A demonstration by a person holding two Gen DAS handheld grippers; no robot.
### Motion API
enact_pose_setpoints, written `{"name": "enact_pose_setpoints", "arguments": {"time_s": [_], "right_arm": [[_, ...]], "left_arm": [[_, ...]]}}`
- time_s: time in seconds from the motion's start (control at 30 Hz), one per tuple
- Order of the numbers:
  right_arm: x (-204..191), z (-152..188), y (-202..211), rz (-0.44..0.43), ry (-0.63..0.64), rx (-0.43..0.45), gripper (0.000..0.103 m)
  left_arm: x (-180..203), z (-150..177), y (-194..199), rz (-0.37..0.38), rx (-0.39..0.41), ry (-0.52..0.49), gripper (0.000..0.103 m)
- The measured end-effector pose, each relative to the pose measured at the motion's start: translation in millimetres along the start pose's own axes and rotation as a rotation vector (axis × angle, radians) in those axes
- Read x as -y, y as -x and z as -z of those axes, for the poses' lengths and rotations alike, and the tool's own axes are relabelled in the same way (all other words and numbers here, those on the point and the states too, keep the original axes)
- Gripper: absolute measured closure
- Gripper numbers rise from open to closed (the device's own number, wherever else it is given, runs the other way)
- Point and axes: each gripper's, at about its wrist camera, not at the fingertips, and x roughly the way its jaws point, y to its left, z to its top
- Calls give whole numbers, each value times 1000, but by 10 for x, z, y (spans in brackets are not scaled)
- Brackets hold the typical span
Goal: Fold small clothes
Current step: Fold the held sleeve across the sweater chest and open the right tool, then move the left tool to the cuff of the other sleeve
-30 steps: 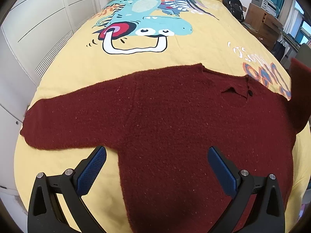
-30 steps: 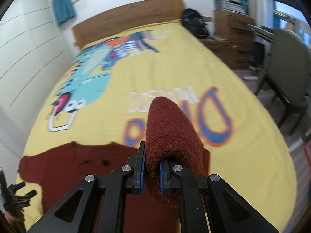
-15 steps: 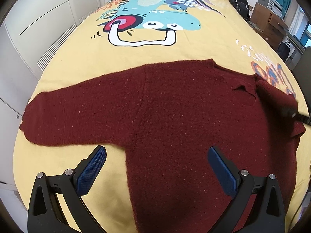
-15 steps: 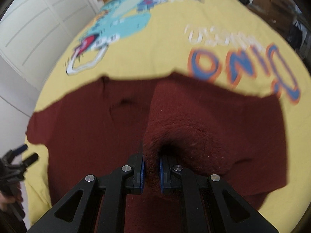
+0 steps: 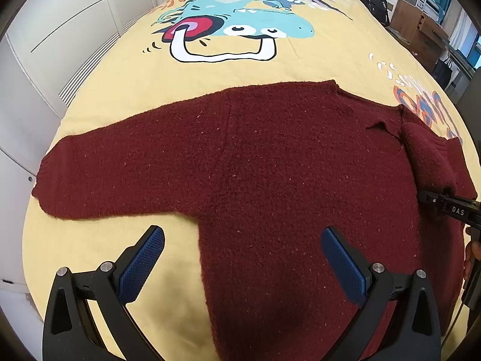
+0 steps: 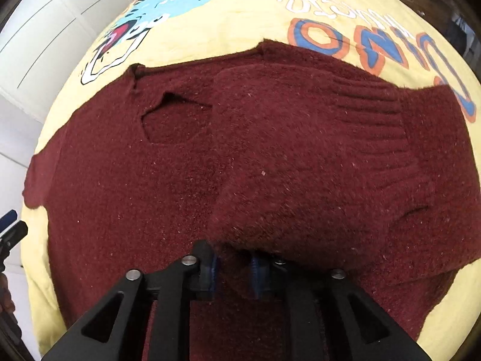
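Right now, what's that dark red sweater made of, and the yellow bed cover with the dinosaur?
The sweater looks like knitted wool or a wool-like yarn: fuzzy, matte, with pale flecks and ribbed knit on the folded-over sleeve. The bed cover looks like smooth woven cotton or a blend, matte, with its cartoon picture printed flat. The exact fibre of either can't be told by looking.

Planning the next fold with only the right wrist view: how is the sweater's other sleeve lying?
Observer: The other sleeve lies flat and fully stretched out on the yellow bedspread, with its cuff toward the wardrobe side.
Operator: And is the left gripper holding anything?
Observer: No. The left gripper is open with nothing between its pads, and it hovers over the sweater just below that sleeve's armpit.
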Motion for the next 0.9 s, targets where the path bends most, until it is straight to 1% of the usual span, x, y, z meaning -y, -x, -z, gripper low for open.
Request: {"name": "enact_pose_setpoints", "arguments": {"time_s": [0.03, 0.07, 0.1, 0.13, 0.17, 0.23, 0.3, 0.33, 0.37, 0.43, 0.47, 0.53, 0.6, 0.77, 0.83, 0.9], "right_arm": [[-19, -1, 28, 7, 5, 1, 75], [-42, -1, 47, 14, 15, -2, 60], [-60, 0, 81, 21, 26, -1, 48], [-77, 11, 135, 30, 39, 1, 25], [-78, 29, 164, 35, 46, 2, 17], [-43, 95, 279, 54, 65, 14, 16], [42, 187, 365, 58, 71, 15, 11], [98, 245, 391, 58, 71, 12, 4], [166, 320, 410, 59, 68, 1, 0], [388, 474, 479, 23, 18, -13, 0], [467, 529, 510, 25, -16, -10, 0], [645, 636, 565, 68, -55, -11, 0], [844, 742, 624, 123, -89, -9, 0], [1219, 857, 720, 174, -183, 14, 0], [1296, 871, 745, 181, -204, 22, 0], [1392, 903, 773, 164, -230, 32, 0]], "left_arm": [[6, 1, 5, -2, 0, -2, 1], [10, 1, 7, -6, -1, -5, 1], [17, 1, 9, -7, -1, -8, 1], [20, -1, 9, -8, -2, -10, 1], [26, 0, 13, -8, -3, -12, 1], [35, 0, 15, -3, -4, -18, 1], [63, 0, 18, -3, -6, -29, 1], [83, 2, 23, -1, -5, -38, 1], [109, 4, 29, 1, -3, -47, 1], [168, 2, 24, 7, 1, -64, 1], [233, -2, 14, 16, 5, -82, 1], [374, -13, -33, 44, 6, -125, 1], [596, -39, -108, 55, -6, -187, 1], [1293, -146, -128, 135, 18, -340, 1], [1636, -204, -132, 174, 44, -413, 1], [1925, -255, -191, 188, 48, -468, 1]]}}
